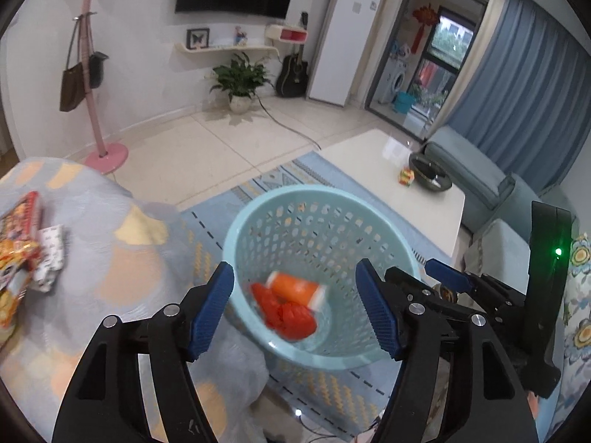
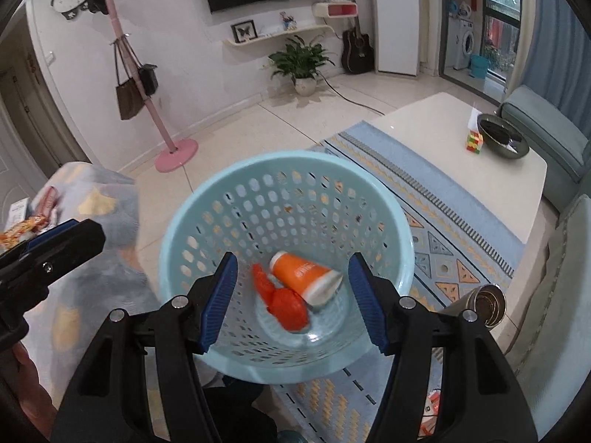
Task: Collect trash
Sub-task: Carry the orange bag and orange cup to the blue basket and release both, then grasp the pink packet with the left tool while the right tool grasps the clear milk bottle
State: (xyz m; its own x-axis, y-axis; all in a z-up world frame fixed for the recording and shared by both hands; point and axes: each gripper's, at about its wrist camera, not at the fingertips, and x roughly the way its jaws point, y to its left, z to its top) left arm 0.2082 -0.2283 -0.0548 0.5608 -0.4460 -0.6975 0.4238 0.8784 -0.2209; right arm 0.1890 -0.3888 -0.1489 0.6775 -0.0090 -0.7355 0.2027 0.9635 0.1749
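Left wrist: my left gripper (image 1: 295,310) hangs spread wide and empty above the basket (image 1: 236,229), where an orange tube (image 1: 295,288) and red wrapper (image 1: 284,310) lie blurred at the bottom. More wrappers (image 1: 26,254) sit on the blanket (image 1: 122,258) to the left; reaching there, I could snag the fabric.

Right wrist: my right gripper (image 2: 293,302) is also released, holding nothing, over the same basket (image 2: 177,229). Its rim is close below, so dropping lower might tip it.

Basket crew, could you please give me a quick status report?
Left gripper and right gripper open, empty, above basket. Orange cup and red wrapper inside. Snack packets remain on blanket. Nothing blocking.
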